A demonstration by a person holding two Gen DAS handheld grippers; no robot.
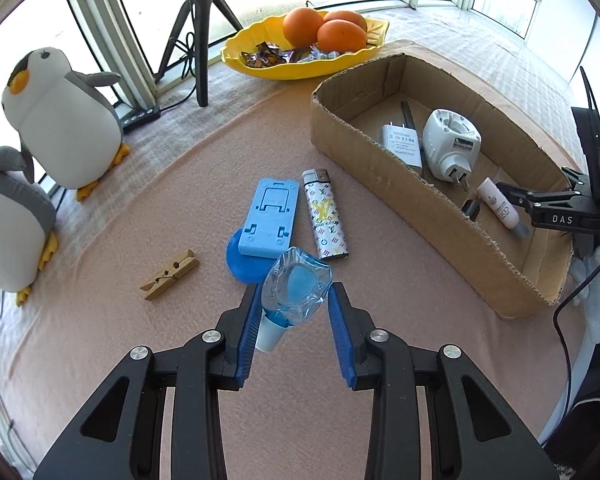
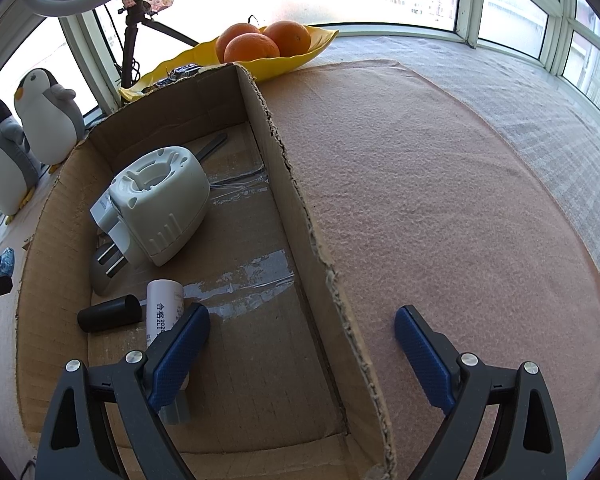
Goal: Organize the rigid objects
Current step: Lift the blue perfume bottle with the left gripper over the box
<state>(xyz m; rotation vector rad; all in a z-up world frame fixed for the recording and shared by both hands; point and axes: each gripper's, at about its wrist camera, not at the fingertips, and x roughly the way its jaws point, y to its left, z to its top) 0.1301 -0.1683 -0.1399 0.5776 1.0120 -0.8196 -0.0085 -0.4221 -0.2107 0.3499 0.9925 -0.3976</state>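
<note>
My left gripper [image 1: 295,294] is shut on a small clear blue bottle [image 1: 298,284] with a white cap, held just above the pink mat. Below it lie a blue phone stand [image 1: 270,218] on a blue disc [image 1: 238,266], a patterned lighter [image 1: 327,220] and a wooden clothespin [image 1: 170,275]. The cardboard box [image 1: 380,168] to the right holds a white charger [image 1: 402,146], a white plug adapter [image 2: 160,204], a white tube [image 2: 164,308] and a black cap [image 2: 108,314]. My right gripper [image 2: 302,312] stands open astride the box's right wall [image 2: 300,208], with nothing gripped.
A yellow dish [image 1: 260,70] with three oranges and sweets sits behind the box. Two plush penguins [image 1: 60,120] stand at the left, beside a black tripod [image 1: 200,40]. Windows run along the back. A cable [image 1: 572,300] hangs at the right edge.
</note>
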